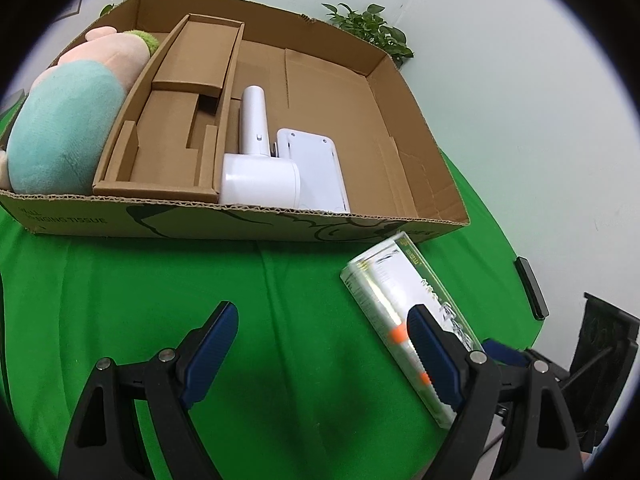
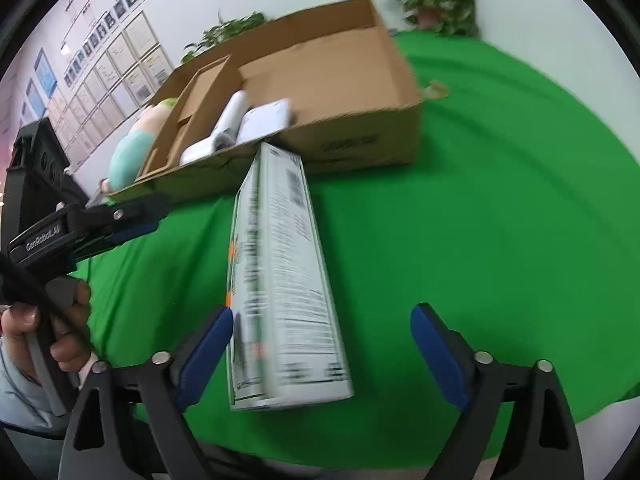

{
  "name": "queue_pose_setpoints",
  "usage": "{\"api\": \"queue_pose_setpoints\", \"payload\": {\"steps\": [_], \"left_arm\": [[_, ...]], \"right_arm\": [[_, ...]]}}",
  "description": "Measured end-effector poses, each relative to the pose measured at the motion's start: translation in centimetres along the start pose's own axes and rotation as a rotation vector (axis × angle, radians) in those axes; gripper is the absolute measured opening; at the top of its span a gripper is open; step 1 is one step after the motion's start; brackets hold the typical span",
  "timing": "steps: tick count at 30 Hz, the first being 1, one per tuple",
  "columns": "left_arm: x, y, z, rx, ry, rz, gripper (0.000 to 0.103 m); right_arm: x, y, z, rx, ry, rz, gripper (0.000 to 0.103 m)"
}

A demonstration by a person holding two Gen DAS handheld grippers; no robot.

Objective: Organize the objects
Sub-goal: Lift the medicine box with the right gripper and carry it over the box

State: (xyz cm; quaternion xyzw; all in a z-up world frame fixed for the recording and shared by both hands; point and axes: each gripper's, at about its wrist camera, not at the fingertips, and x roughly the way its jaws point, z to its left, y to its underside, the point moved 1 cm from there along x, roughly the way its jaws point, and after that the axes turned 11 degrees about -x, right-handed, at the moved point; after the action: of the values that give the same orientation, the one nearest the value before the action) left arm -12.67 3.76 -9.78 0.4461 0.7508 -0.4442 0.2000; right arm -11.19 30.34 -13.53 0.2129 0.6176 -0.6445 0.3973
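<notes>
Left wrist view: green cloth (image 1: 160,300) under a cardboard tray (image 1: 248,224) printed "…NGING TISSUE", holding a plush toy (image 1: 64,128), hair dryer (image 1: 256,160) and a white device (image 1: 316,172). Left gripper (image 1: 324,344) wide open, empty, clear-cased retail box (image 1: 404,320) beside its right finger.

Right wrist view: right gripper (image 2: 322,344) spread apart, box (image 2: 280,280) loose between the jaws, leaning toward the tray (image 2: 352,140), left pad touching or nearly so. Probably mid-pickup; next, closing squarely on the box. "GenRobot.AI" legible on the other gripper (image 2: 132,220); box print blurred.

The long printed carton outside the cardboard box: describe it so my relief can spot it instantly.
Find the big open cardboard box on the green cloth. Just in front of its near wall, the long printed carton lies on the cloth between the open right tongs. Unlike the plush toy and white devices inside the box, it is outside, white-green with orange marks.
</notes>
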Motion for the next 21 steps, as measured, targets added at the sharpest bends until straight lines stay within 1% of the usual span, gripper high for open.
{"api": "queue_pose_setpoints", "payload": {"steps": [3, 5, 8, 9, 10, 11, 12, 13, 15, 18, 21], "left_arm": [[0.4, 0.0, -0.1, -0.006, 0.009, 0.012, 0.087], [0.8, 0.0, -0.3, 0.009, 0.03, 0.033, 0.087], [1.1, 0.1, -0.7, 0.013, 0.041, 0.046, 0.087], [1.2, 0.2, -0.8, 0.012, 0.048, 0.05, 0.087], [1.3, 0.2, -0.9, 0.009, 0.056, 0.056, 0.087], [1.5, 0.2, -0.9, 0.004, 0.066, 0.064, 0.087], [1.6, 0.3, -0.9, 0.0, 0.071, 0.07, 0.087], [1.8, 0.4, -0.9, -0.004, 0.075, 0.079, 0.087], [2.1, 0.7, -0.8, -0.015, 0.09, 0.094, 0.086], [2.4, 1.0, -0.7, -0.033, 0.12, 0.114, 0.086], [2.9, 1.5, -0.6, -0.054, 0.159, 0.148, 0.085]], "right_arm": [[-0.8, 0.1, 0.5, -0.066, 0.019, -0.02, 0.102], [-0.7, 0.2, 1.7, -0.141, 0.023, -0.014, 0.102], [0.5, 0.6, 3.1, -0.201, 0.037, 0.025, 0.101], [0.7, 0.8, 3.5, -0.217, 0.051, 0.031, 0.098], [0.8, 1.2, 3.9, -0.237, 0.07, 0.036, 0.09], [0.9, 1.4, 4.3, -0.257, 0.093, 0.041, 0.085], [1.1, 1.4, 4.6, -0.269, 0.109, 0.049, 0.072], [1.4, 1.5, 4.8, -0.265, 0.112, 0.065, 0.064], [1.6, 1.6, 4.8, -0.234, 0.093, 0.067, 0.064], [1.3, 1.8, 4.8, -0.183, 0.028, 0.054, 0.063], [1.0, 2.0, 4.5, -0.117, -0.057, 0.046, 0.062]]}}
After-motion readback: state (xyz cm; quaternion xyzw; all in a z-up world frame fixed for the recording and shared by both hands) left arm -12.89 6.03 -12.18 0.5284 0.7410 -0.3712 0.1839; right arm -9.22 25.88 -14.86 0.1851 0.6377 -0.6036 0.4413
